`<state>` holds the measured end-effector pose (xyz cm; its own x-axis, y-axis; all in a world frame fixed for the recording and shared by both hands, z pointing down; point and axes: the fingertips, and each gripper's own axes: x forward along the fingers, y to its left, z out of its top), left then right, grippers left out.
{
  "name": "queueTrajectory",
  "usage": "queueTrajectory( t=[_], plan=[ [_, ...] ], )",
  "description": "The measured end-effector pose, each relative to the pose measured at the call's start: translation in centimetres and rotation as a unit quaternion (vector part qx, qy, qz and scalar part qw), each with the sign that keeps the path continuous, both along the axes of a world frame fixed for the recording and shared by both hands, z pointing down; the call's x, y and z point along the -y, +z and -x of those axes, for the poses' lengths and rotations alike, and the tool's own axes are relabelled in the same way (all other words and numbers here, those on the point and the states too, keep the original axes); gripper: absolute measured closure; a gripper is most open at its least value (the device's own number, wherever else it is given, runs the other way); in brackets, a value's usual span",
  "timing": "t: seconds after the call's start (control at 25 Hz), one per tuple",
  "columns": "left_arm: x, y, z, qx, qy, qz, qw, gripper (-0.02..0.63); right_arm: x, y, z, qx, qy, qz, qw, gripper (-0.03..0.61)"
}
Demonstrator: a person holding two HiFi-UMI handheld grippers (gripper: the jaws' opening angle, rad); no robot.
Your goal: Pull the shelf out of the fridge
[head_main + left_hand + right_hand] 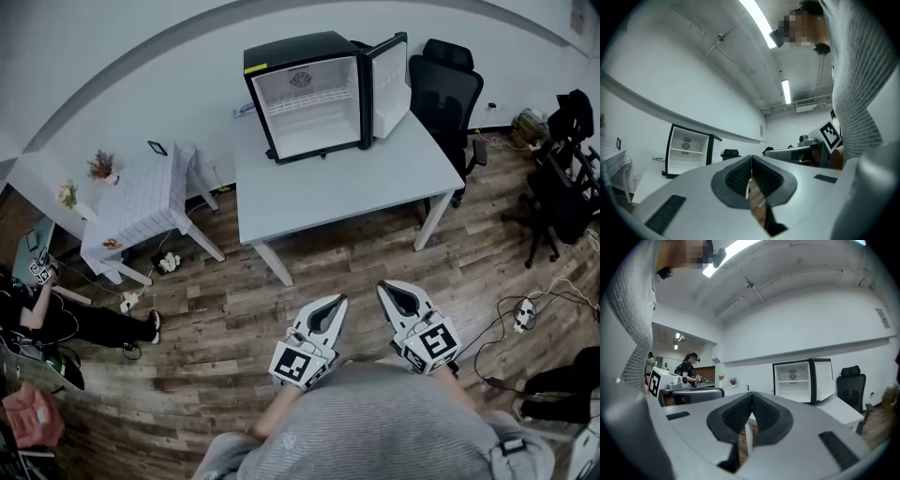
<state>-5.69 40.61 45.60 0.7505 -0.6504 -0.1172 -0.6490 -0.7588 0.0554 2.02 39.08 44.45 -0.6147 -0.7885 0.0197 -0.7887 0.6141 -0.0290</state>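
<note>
- The fridge [314,94], small and black with a white inside, stands at the far end of the grey worktop [328,202], and its door [389,84] is swung open to the right.
- The shelf [307,99], a white wire rack, sits level across the upper part of the fridge's cavity, fully inside it.
- The left gripper [333,302] is held low in front of the person's grey-sleeved body, over the wooden floor [234,309] and well short of the worktop. In the left gripper view its jaws are pressed together with nothing between them.
- The right gripper [389,289] hangs just beside it, also over the floor and well apart from the fridge. The right gripper view shows its jaws meeting at the tips, empty.
- Both grippers point roughly towards the fridge, which shows small and distant in each gripper view.
- A black office chair [445,89] stands just to the right of the worktop, near the open door.
</note>
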Motion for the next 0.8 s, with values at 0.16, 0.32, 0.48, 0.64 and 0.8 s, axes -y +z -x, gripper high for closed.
queueTrajectory(
  t=[0.16,0.32,0.48,0.64,0.8],
  plan=[
    [0.5,-0.1,0.3,-0.001,-0.001,0.002,1.0000,0.603,0.3,0.0,0.3,-0.004,-0.001,0.001,1.000,0.566],
    [0.8,-0.1,0.2,-0.001,0.003,0.001,1.0000,0.603,0.6,0.1,0.5,-0.007,0.001,0.001,1.000,0.566],
    [1.1,0.1,0.3,-0.001,0.007,0.001,1.0000,0.603,0.7,0.0,0.6,0.011,-0.003,-0.002,1.000,0.566],
    [1.6,0.1,0.6,-0.001,0.007,0.005,1.0000,0.603,1.0,-0.3,1.1,0.049,-0.019,0.007,0.999,0.565],
    [2.0,0.2,0.8,-0.002,0.006,0.005,1.0000,0.603,1.2,0.1,1.7,0.031,-0.025,0.006,0.999,0.565]
  ],
)
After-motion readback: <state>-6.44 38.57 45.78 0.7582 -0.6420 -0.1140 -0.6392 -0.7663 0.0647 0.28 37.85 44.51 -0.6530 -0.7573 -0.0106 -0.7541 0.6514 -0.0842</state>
